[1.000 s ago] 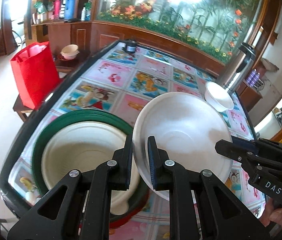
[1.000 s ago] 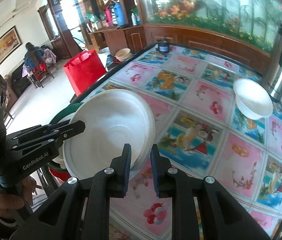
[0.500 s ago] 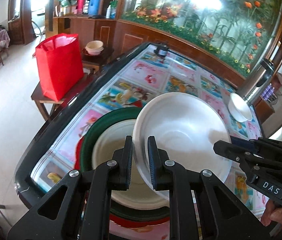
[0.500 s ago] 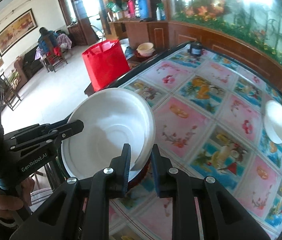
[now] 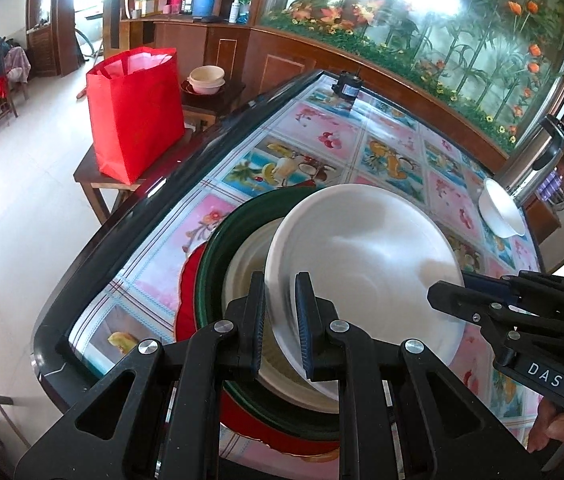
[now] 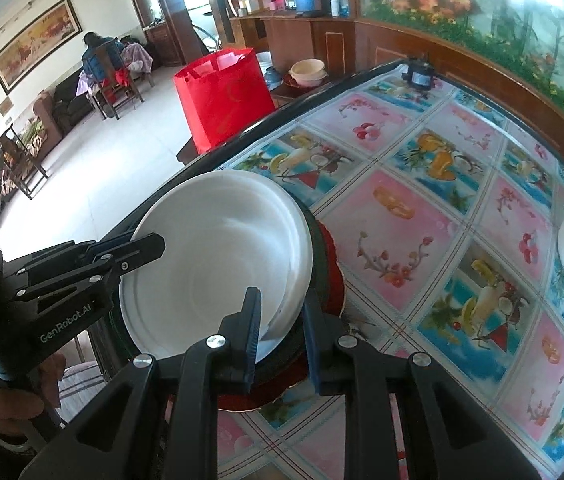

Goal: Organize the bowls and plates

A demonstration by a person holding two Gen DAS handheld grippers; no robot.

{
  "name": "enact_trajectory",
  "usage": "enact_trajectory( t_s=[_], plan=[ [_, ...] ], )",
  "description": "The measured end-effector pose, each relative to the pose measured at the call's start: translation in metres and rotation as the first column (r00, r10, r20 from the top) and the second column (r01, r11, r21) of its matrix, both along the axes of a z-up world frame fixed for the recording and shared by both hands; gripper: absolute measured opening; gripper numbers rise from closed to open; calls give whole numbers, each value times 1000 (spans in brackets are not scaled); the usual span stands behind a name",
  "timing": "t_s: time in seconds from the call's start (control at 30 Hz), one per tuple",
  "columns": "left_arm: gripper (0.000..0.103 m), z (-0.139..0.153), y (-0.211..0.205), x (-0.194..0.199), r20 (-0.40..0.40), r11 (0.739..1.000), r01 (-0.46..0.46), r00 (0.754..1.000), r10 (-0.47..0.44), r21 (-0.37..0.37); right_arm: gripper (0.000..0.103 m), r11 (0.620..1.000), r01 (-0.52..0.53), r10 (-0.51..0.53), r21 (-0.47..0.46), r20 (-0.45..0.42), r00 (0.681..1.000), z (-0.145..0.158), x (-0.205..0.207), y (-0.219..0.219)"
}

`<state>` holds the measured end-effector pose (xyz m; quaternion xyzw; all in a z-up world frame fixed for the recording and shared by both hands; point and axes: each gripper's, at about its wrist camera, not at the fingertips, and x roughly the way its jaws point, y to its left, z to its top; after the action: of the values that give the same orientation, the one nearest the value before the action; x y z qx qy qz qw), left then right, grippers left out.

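White bowl (image 5: 365, 268) tilts between both down-angled tongs pinching opposite rims.

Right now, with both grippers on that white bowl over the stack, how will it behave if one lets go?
The white bowl looks thin-walled and light, probably a disposable kind, so it may flex. The left gripper and right gripper pinch opposite rim edges; held by one alone it would likely tilt. Its smooth rim could slip toward the green basin.
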<state>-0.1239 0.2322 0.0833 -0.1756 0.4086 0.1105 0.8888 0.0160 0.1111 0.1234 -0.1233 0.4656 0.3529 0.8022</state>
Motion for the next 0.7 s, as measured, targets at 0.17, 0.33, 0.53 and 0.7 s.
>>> enact_trajectory(
  t_s=[0.17,0.33,0.53,0.7],
  plan=[
    [14,-5,2,-1,-6,1000,-11,1000,11,15,23,1000,-8,8,-18,-11,1000,-7,-1,6],
    [14,-11,1,1,-12,999,-15,1000,16,32,23,1000,-12,12,-24,-22,1000,-9,-3,8],
    [14,-16,0,4,-24,999,-12,1000,13,38,24,1000,-6,5,-25,-35,999,-13,-1,7],
    [14,-17,-1,5,-24,999,-11,1000,12,47,26,1000,-10,9,-15,-44,999,-12,-1,7]
  ],
)
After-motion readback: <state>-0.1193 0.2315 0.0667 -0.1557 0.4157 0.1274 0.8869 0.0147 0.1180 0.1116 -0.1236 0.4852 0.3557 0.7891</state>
